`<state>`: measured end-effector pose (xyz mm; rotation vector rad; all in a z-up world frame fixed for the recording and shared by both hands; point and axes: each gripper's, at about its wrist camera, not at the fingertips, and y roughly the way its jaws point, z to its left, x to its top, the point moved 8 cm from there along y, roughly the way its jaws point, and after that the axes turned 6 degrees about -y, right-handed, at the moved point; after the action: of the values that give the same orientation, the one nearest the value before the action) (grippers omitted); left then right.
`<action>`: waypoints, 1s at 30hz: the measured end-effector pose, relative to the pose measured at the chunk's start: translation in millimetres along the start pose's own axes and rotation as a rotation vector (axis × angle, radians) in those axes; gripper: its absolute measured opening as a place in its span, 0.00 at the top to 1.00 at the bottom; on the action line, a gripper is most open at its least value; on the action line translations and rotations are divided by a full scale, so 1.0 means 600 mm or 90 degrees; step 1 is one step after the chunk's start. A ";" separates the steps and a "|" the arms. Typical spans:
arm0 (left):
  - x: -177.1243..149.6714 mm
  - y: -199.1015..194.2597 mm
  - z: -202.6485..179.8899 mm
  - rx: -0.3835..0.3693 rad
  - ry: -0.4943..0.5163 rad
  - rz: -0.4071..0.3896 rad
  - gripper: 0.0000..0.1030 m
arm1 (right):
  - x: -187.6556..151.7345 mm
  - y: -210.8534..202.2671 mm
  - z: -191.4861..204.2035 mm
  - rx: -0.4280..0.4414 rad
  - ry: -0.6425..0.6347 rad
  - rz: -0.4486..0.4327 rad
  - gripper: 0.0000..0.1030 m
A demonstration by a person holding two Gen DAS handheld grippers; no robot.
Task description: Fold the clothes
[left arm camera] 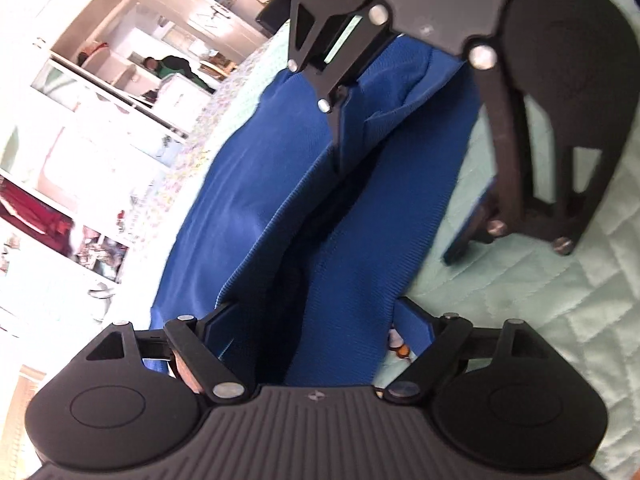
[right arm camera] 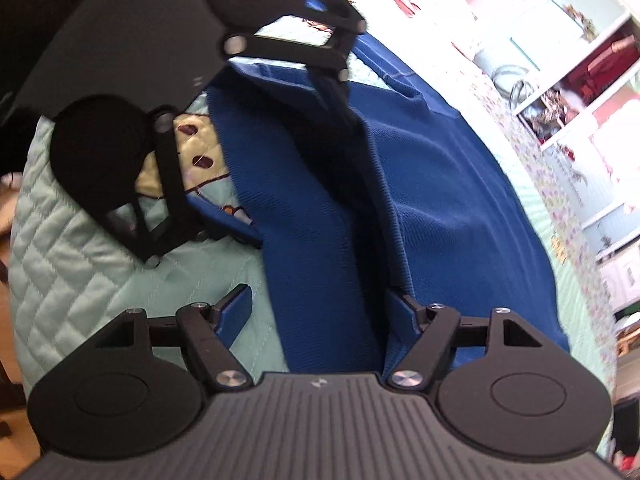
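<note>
We can't read any text, nos. or brand names; only a tiny emblem w/o letters sits on each hand-held gripper [left arm camera: 320, 316] body; shelf [left arm camera: 100, 92] packaging's too blurred.

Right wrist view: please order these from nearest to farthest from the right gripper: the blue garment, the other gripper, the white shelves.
1. blue garment: runs between the right gripper's open jaws.
2. left gripper: above, over the garment's far end.
3. white shelves: upper right, beyond the mint quilt.

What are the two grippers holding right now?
Nothing is pinched. Both the left gripper and the right gripper are open, each straddling a raised ridge of the blue garment on the quilt.
</note>
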<state>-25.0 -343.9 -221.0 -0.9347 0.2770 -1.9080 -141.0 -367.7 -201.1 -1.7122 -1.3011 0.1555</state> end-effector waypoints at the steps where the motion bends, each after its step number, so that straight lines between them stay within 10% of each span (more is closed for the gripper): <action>1: 0.001 -0.003 0.003 0.002 -0.004 0.001 0.18 | 0.000 0.000 0.002 -0.003 -0.003 0.002 0.28; 8: 0.013 -0.052 -0.003 -0.032 -0.046 0.001 0.43 | 0.008 0.006 -0.007 -0.010 0.044 -0.001 0.29; 14: 0.006 -0.042 -0.004 -0.052 -0.019 -0.008 0.46 | 0.008 0.012 -0.012 -0.056 0.039 0.003 0.29; 30: 0.004 -0.043 0.080 -0.204 -0.369 0.022 0.45 | 0.009 0.022 -0.019 -0.114 0.050 -0.008 0.24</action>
<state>-8.8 -323.2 -173.2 -1.6354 0.2494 -1.5014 -122.8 -370.0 -202.2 -1.8411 -1.2989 -0.0365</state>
